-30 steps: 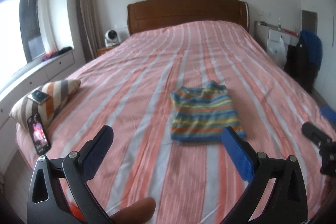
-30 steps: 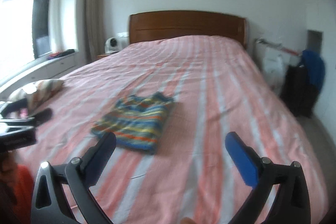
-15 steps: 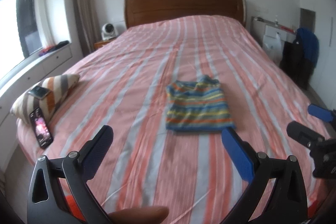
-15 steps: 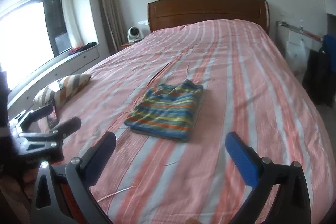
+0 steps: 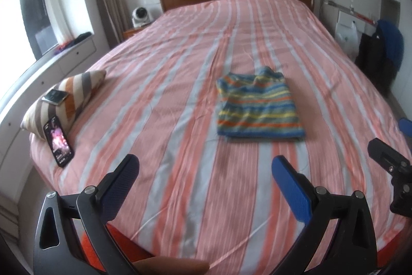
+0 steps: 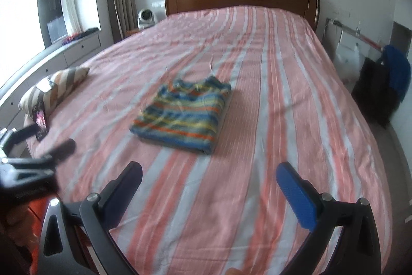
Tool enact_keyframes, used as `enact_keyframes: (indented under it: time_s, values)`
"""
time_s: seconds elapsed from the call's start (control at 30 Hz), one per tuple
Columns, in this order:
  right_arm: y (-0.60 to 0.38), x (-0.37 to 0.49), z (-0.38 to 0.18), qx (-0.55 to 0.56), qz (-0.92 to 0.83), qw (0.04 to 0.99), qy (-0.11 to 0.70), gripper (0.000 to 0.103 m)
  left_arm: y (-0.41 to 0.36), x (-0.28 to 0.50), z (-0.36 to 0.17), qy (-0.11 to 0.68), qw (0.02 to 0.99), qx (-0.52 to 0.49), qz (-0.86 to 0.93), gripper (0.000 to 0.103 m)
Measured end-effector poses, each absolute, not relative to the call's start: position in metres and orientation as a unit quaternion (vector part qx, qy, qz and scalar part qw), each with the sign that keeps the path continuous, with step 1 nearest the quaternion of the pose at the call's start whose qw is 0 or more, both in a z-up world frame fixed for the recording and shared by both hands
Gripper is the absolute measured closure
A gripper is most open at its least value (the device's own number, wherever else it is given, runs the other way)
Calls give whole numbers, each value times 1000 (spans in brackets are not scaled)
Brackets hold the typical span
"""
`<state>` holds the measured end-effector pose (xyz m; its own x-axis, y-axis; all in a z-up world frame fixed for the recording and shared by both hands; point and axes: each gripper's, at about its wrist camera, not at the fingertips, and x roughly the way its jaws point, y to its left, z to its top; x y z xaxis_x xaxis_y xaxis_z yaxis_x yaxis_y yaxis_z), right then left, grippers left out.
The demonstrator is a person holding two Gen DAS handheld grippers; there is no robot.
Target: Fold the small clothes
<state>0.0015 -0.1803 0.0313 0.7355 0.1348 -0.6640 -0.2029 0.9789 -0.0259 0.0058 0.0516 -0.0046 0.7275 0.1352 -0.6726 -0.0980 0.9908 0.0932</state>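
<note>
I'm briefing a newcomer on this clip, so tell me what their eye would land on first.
First, the folded striped shirt lying alone in the middle of the pink-striped bed, colours clashing with the cover. Then the left gripper and right gripper, both open and empty, blue-padded fingers low in each view. Last, a striped pillow at the bed's left edge, a lit phone leaning against it.
</note>
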Motion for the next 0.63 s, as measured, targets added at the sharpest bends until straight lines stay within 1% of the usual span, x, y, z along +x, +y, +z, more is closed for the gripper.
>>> enact_keyframes:
  time_s: [0.13, 0.3, 0.63]
  values:
    - [-175, 0, 27, -65, 79, 930, 354, 1, 53, 5, -2, 359, 931, 28, 60, 0]
    - [-180, 2, 14, -58, 74, 924, 372, 1, 51, 5, -4, 358, 932, 27, 57, 0]
    - [-180, -1, 16, -57, 77, 926, 365, 1, 47, -1, 5, 335, 941, 22, 45, 0]
